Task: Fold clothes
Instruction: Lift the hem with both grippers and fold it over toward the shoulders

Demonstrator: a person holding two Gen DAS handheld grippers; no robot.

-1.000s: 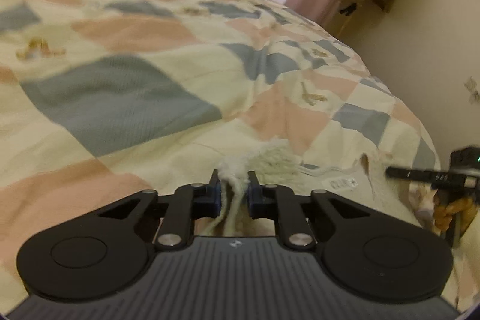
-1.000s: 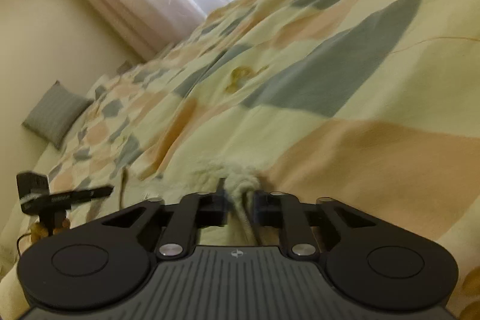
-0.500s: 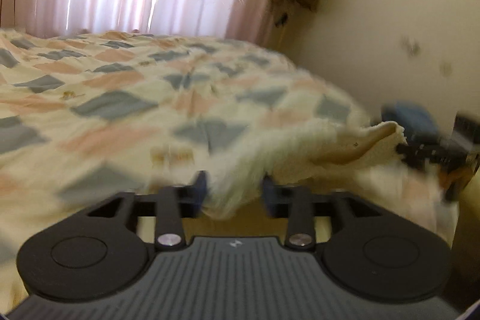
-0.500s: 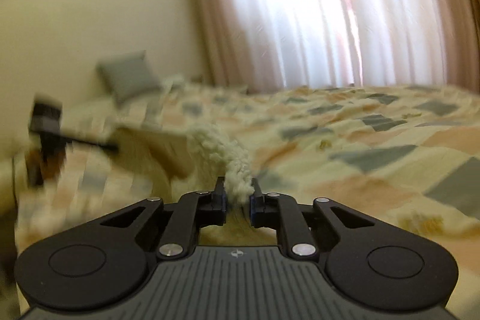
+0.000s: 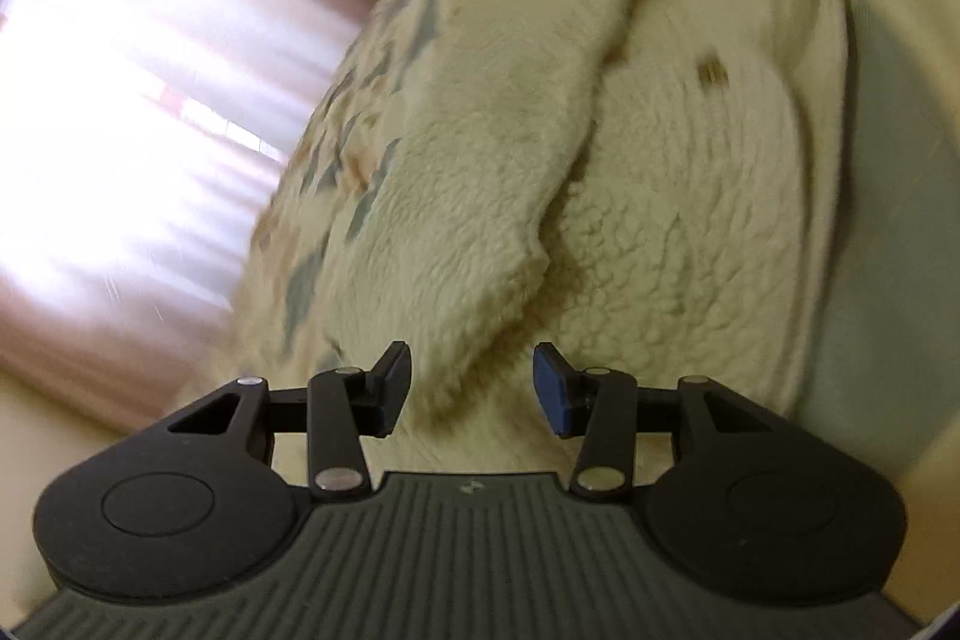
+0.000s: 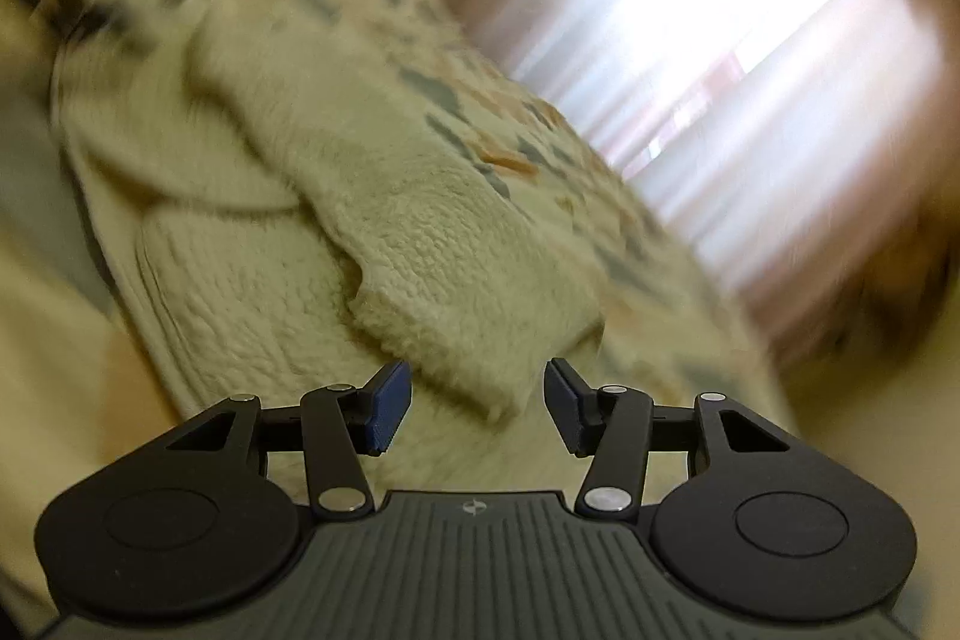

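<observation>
Both tongs, left [image 5: 473, 382] and right [image 6: 478, 403], have just opened, freeing the fleece garment [image 5: 630, 196] they clamped earlier.

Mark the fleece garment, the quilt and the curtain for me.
fleece garment [image 5: 660, 232], left wrist view, on its curly body panel.
quilt [image 6: 480, 124], right wrist view, on a patterned patch beyond the garment.
curtain [image 6: 720, 40], right wrist view, on the bright lit folds.

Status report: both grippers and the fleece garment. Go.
Left gripper open, jaws just opened, sleeve end between pads, unpinched. Right gripper likewise. Fleece garment on checked bedspread. Nothing obstructing.
</observation>
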